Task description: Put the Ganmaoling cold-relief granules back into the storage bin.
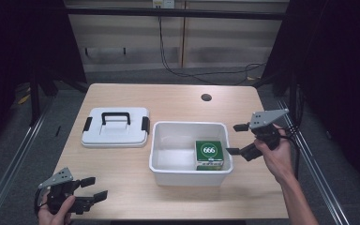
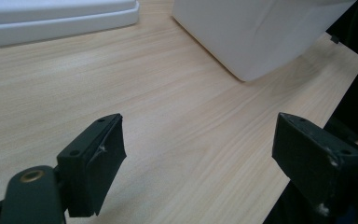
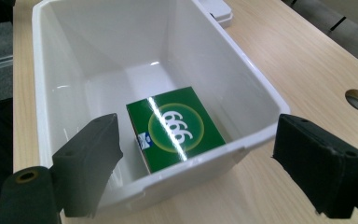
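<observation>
At the near left corner of the bench (image 1: 122,187), the left gripper (image 1: 96,196) is held low in a hand, its fingers (image 2: 93,163) spread wide with nothing between them; bare wood is seen beyond them in the left gripper view. It is judged idle, well apart from everything else.

Further in, on the left half of the bench, the white lid (image 1: 116,126) is laid flat with its black handle up and a black clasp at each end. It is off the container and just beside it, so the closing step is judged not yet done.

At the centre stands the white storage bin (image 1: 161,159), open at the top. Inside it, in the near right corner, the green box marked 666 (image 1: 209,153) is lying flat on the bottom, printed face up. In the right gripper view the green box (image 3: 175,127) is seen close against the near wall of the bin (image 3: 42,93).

Just to the right of the bin, the right gripper (image 1: 236,139) is held beside the rim, its fingers (image 3: 91,161) released and wide apart, grasping nothing and pointed towards the box. Placing the box in the bin is judged complete. What appears left is fetching the lid, setting it on the bin and fastening its clasps.
</observation>
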The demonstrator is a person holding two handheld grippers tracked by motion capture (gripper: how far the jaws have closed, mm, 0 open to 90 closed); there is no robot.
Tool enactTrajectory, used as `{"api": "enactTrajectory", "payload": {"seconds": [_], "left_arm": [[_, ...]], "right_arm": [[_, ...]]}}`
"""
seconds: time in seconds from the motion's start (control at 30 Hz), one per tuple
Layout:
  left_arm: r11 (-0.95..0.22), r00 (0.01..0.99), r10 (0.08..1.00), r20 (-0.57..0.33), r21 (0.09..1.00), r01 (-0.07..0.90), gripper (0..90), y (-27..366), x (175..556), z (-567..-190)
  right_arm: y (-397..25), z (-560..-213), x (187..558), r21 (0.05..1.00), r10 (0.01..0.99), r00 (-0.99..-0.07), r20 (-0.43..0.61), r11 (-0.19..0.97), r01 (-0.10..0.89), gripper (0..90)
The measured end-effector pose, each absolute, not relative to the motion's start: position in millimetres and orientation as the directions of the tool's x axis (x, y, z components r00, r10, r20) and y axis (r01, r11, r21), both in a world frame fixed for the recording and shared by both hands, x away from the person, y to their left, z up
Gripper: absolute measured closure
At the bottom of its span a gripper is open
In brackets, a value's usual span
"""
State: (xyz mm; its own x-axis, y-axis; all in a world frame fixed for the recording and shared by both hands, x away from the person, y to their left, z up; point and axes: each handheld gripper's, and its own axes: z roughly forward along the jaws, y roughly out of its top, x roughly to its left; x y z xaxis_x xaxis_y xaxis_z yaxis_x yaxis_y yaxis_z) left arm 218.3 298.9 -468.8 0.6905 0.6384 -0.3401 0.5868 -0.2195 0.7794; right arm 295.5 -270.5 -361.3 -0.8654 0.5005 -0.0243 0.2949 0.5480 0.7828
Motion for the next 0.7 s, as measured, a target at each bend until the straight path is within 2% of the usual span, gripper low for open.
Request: {"api": "enactTrajectory", "payload": {"seconds": [0.27, 0.7], "left_arm": [[-0.221, 0.69, 0.64, -0.338, 0.779, 0.587, 17.0, 298.5, 218.4, -468.9], [-0.218, 0.688, 0.641, -0.34, 0.779, 0.588, 17.0, 298.6, 218.7, -468.9]], "right_arm": [[-292.7, -367.5, 279.8, 0.8, 0.55, -0.835, -0.011, 0.505, 0.323, 14.1], [-321.0, -402.2, 246.6, 0.791, 0.628, -0.778, 0.025, 0.463, 0.399, 14.5]]}}
